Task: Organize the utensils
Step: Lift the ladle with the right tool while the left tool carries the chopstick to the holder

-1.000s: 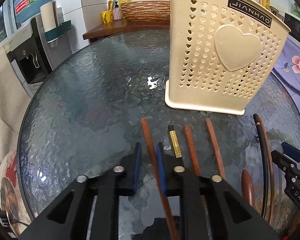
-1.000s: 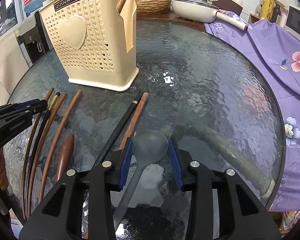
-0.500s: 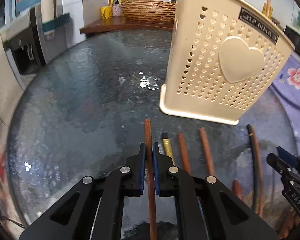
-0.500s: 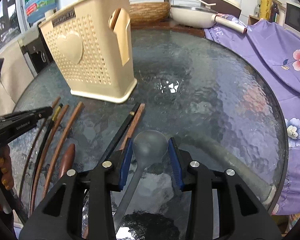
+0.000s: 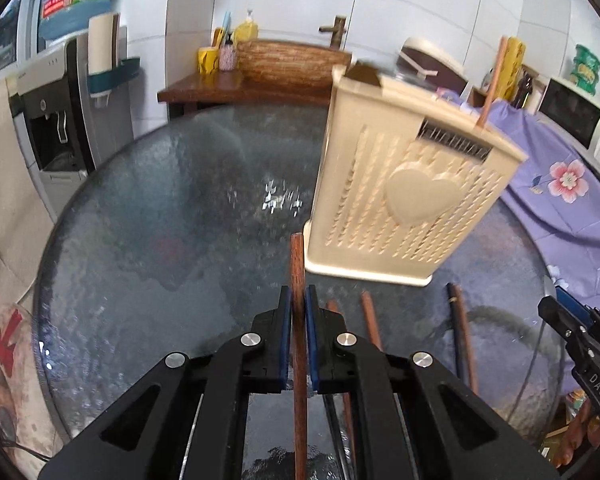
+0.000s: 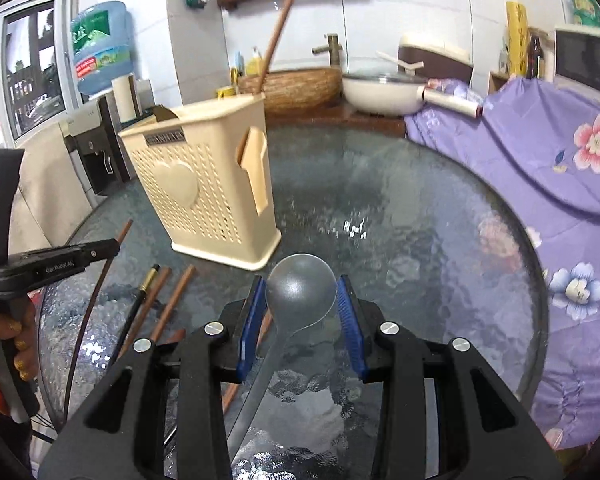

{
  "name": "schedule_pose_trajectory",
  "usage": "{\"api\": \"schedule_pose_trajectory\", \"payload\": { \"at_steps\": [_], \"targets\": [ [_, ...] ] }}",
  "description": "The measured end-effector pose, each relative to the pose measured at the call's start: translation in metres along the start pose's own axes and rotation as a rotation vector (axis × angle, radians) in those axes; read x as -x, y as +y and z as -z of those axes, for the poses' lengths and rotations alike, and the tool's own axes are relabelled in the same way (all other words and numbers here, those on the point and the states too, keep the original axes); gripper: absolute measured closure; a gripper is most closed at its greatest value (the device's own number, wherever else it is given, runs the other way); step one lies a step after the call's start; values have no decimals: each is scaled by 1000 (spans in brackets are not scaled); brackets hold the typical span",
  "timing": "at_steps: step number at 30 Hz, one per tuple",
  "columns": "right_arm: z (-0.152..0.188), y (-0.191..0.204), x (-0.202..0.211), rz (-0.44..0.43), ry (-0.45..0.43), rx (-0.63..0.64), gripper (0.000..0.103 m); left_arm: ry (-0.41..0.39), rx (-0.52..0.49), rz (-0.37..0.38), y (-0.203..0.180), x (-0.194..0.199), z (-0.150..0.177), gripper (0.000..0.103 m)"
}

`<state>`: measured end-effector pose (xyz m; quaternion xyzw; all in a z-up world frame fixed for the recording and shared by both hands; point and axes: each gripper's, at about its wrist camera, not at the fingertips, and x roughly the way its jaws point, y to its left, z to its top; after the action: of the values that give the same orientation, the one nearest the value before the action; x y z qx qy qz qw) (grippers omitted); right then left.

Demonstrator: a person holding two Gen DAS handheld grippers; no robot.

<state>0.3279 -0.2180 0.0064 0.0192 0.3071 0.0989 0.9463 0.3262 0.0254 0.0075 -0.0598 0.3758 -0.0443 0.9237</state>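
My left gripper (image 5: 298, 300) is shut on a brown wooden chopstick (image 5: 297, 256), held off the glass table and pointing toward the cream perforated utensil holder (image 5: 412, 184). My right gripper (image 6: 301, 280) is shut on the bowl of a grey spoon (image 6: 296, 292), whose handle runs back under the jaws. The holder (image 6: 204, 192) stands ahead and to the left of it, with one wooden stick (image 6: 274, 40) upright inside. Several more chopsticks (image 6: 172, 296) lie on the table in front of the holder. The left gripper (image 6: 100, 248) also shows at the right wrist view's left edge.
The round textured glass table (image 5: 160, 220) carries everything. A purple floral cloth (image 6: 540, 160) drapes over its right side. Behind stand a wooden counter with a woven basin (image 5: 292, 64), a white pan (image 6: 384, 92) and a water dispenser (image 5: 56, 120).
The left jaws closed fully on the chopstick and lifted it off the table. The right gripper rose with the spoon. Both views tilted up, so the holder looks farther away.
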Motion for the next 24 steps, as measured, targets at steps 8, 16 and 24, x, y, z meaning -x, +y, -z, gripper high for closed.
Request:
{"api": "schedule_pose_trajectory", "payload": {
  "at_steps": [8, 16, 24],
  "targets": [
    [-8, 10, 27, 1, -67, 45, 66, -107, -18, 27, -9, 36, -11, 96],
    [-16, 13, 46, -9, -103, 65, 66, -165, -29, 64, -12, 61, -18, 96],
    [-35, 16, 60, -24, -151, 84, 66, -213, -44, 94, -17, 80, -29, 96]
  ]
}}
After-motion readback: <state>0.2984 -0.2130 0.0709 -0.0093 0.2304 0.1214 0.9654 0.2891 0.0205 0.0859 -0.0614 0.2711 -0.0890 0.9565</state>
